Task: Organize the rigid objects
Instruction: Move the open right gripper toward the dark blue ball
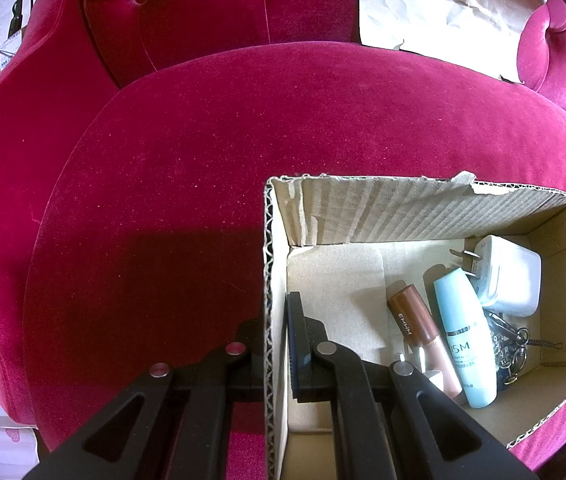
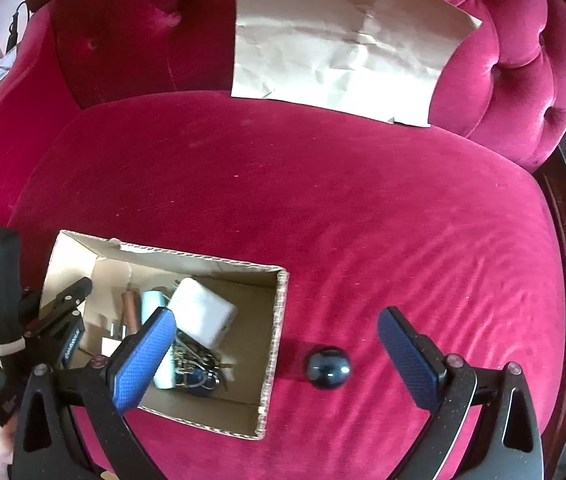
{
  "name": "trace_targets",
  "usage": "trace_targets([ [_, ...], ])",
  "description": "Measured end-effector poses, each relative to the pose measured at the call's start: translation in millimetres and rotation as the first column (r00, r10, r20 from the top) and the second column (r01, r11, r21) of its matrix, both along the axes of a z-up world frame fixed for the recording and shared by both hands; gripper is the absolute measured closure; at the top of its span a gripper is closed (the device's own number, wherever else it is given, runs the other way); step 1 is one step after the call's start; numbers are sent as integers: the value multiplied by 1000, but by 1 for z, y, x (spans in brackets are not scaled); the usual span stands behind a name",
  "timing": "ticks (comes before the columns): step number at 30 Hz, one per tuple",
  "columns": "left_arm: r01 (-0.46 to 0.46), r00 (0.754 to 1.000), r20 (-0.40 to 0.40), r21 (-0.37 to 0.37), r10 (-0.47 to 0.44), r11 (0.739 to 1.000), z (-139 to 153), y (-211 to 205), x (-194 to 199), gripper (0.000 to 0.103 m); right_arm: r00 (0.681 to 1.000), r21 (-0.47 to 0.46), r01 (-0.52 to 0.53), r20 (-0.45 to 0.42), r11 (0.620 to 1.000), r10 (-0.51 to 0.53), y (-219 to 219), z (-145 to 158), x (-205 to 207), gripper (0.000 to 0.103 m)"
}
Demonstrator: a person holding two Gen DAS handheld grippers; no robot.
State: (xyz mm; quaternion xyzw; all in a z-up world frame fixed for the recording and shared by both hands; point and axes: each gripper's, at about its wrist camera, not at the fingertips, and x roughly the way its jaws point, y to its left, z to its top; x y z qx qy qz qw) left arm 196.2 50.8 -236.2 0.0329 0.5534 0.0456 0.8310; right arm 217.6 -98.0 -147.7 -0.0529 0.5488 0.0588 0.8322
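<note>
Cardboard box (image 2: 275, 320) on the red velvet seat (image 2: 323, 208); left gripper (image 1: 275, 344) pinches its left wall. Dark ball (image 2: 329, 367) lies just right of box, between spread right gripper (image 2: 277, 356) fingers.

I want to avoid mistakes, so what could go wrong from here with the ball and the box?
1. The ball is round and lies on soft velvet; the open right gripper may nudge it so it rolls off instead of being caught.
2. The left gripper clamps only one thin wall of the box; a pull could tip the box or bend the wall.
3. The right gripper's left finger hangs over the box and may bump it.
</note>
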Motion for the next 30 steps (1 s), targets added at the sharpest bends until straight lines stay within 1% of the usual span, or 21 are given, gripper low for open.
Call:
trace_targets([
  [9,0,1000,0,1,0,1000,0,0,0,98,1000,1,5,25,1000,-5,-29,11,-4,0],
  [16,0,1000,0,0,0,1000,0,0,0,98,999,11,5,50,1000,-6,-50,10,-12,0],
  [24,0,1000,0,3,0,1000,-1,-2,0,98,998,-6,-1,65,1000,1,-71,-4,-27,0],
  [30,1,1000,1,6,-1,1000,-2,-2,0,98,997,4,-31,64,1000,31,-80,-24,-35,0],
])
